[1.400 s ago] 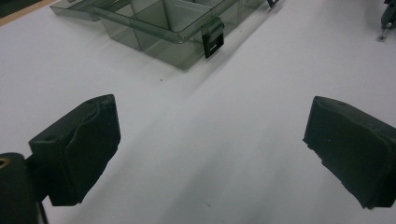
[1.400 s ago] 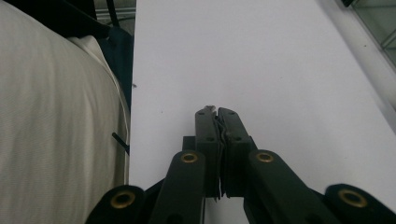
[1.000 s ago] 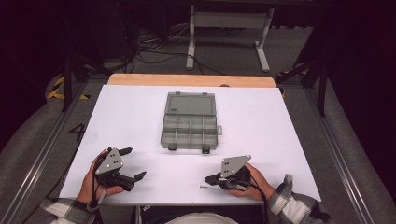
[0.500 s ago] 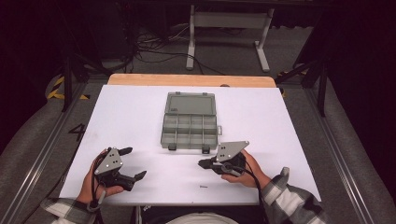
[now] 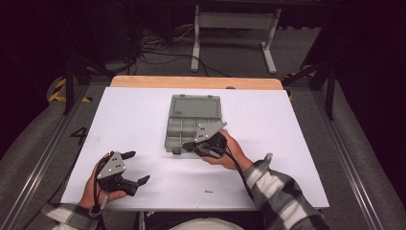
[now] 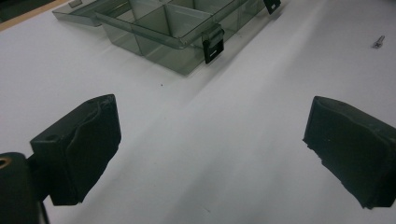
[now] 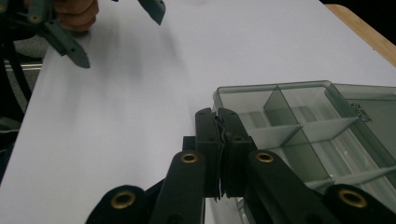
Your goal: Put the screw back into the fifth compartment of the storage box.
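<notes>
Smoke-grey clear plastic compartment box (image 5: 193,124) lies open on the white bench (image 5: 297,143), its near front corner touching or just ahead of the right gripper (image 5: 188,144). That gripper's jaws are pressed together with nothing visible between them, and in the right gripper view the tips (image 7: 218,116) sit right at the box's front wall (image 7: 243,93), just to the tips' right. Well off to the side of it, nearer the person, the left gripper (image 5: 136,167) is held low over bare bench with its jaws spread wide and holding nothing; the box is far ahead of it.

The risk I see is a shove. The box looks light and thin-walled, and nothing steadies it, so a push from the closed tips could slide it across the smooth bench or twist it round instead of working the front edge. A tip could also slip off the glossy wall, or catch on one of the small black latches (image 6: 212,43) hanging from the front.

As for looks: the box is translucent, with thin dividers (image 7: 280,123) marking off several compartments that appear empty. Its flat lid (image 5: 196,105) is folded back on the far side, lying on the bench. A tiny screw-like item (image 6: 378,42) lies apart, right of the left gripper.
</notes>
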{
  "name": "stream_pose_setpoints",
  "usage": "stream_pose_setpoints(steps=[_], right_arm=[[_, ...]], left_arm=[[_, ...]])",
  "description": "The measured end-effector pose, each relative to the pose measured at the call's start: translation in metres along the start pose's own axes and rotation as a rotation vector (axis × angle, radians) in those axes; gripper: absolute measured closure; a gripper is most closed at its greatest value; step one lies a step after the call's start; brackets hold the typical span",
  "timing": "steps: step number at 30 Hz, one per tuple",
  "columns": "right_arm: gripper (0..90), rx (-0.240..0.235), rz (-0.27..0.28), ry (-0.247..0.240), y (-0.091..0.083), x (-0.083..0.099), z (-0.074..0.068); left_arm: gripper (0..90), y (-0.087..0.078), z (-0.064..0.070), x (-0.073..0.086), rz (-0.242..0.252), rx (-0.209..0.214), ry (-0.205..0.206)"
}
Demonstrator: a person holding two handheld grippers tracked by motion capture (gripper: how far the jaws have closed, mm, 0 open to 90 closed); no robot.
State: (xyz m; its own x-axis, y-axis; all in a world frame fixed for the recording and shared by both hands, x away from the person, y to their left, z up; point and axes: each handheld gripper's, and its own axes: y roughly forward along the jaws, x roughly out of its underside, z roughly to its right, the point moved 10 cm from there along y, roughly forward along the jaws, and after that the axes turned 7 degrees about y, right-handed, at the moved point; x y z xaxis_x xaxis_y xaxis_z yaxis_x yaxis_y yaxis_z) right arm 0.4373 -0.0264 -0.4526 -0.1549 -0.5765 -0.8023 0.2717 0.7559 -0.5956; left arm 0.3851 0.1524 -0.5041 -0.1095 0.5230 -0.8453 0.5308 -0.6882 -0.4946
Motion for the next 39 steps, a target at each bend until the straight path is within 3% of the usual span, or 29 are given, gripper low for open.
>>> stream_pose_setpoints(steps=[10,21,33,39], right_arm=[[88.2,0.009,-0.058,0.014,0.036,-0.016,0.018],[88.2,0.033,-0.115,0.024,0.06,-0.018,0.031],[88.1,0.051,-0.155,0.049,0.069,-0.007,0.038],[79.7,0.068,-0.155,0.068,0.068,-0.004,0.041]], left_arm=[[4.4,-0.001,0.001,0.0,0.004,0.006,0.002],[4.4,0.0,0.001,0.0,0.004,0.01,-0.005],[4.4,0.0,0.002,0.001,0.002,0.015,-0.005],[4.4,-0.001,0.002,0.001,0.002,0.016,-0.005]])
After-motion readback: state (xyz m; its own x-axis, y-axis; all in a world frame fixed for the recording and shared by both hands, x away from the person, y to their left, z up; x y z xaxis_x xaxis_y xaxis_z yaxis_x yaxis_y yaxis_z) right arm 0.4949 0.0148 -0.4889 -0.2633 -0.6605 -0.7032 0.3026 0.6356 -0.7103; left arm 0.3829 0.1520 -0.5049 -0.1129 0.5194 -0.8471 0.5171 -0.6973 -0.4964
